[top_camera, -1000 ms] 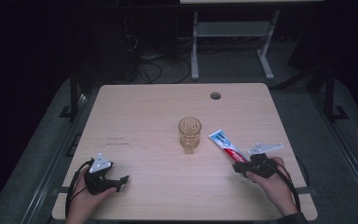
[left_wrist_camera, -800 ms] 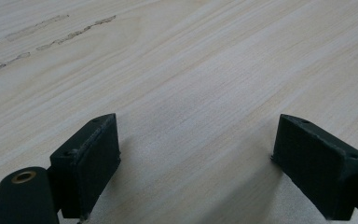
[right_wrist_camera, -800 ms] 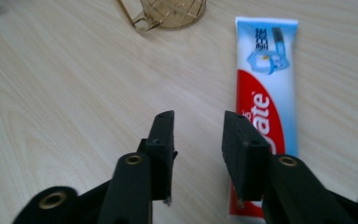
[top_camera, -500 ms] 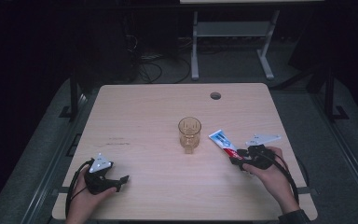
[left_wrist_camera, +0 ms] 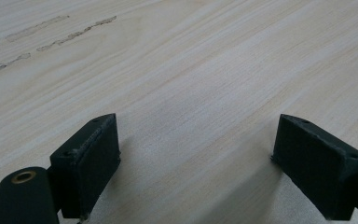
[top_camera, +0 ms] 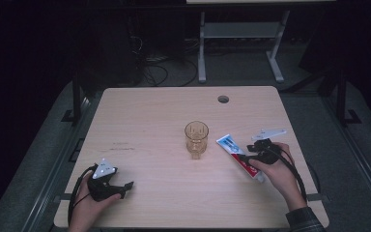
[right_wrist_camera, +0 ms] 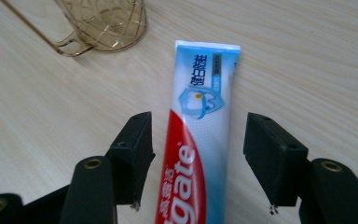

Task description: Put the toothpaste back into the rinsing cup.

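Note:
A toothpaste tube, red, white and blue, lies flat on the wooden table right of centre. My right gripper is down over it, open, with a jaw on each side of the tube and a gap to both. An amber glass mug with a handle stands upright just left of the tube; its base and handle appear at the top of the right gripper view. My left gripper rests near the front left edge, open, with bare wood between its jaws.
A round cable hole sits in the table's far right part. Faint pencil-like marks lie on the left half. A white desk frame and cables stand on the dark floor beyond the table.
My right gripper has moved forward and left along the tube, so its jaws now straddle the tube's middle. The left gripper has stayed put.

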A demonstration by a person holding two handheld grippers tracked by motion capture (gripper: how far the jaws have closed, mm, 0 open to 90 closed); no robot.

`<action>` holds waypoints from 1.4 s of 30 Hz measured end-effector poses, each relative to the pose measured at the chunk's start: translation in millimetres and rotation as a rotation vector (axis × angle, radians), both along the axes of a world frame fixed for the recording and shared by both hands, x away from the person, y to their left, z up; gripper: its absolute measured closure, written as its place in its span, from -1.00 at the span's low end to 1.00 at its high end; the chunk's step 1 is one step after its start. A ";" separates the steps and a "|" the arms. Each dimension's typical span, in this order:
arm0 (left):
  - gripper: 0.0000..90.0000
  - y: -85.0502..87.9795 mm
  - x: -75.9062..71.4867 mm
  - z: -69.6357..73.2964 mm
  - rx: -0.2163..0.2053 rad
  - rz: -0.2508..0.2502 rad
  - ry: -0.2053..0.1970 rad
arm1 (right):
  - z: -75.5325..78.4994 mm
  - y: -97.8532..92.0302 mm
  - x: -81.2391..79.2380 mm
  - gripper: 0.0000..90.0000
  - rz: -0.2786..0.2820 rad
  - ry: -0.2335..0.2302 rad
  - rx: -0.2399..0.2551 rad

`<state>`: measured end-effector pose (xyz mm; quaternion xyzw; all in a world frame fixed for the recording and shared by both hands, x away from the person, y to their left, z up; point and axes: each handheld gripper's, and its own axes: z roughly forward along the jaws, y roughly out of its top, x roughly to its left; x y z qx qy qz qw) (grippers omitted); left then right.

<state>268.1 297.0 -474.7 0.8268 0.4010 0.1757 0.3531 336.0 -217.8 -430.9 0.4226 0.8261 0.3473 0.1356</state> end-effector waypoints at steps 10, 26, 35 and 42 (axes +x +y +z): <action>-0.70 0.0 0.0 0.0 0.000 0.000 0.000 | -6.7 11.6 28.1 -0.10 -0.010 0.025 -0.025; -0.70 0.0 0.0 0.0 0.000 0.000 0.000 | -24.1 35.6 52.1 -0.09 0.019 0.097 -0.080; -0.70 0.0 0.0 0.0 0.000 0.000 0.000 | -29.9 41.4 53.0 -0.09 0.011 0.091 -0.128; -0.70 -0.1 -0.1 0.0 0.000 0.000 0.000 | -29.5 42.3 53.2 -0.05 0.004 0.094 -0.131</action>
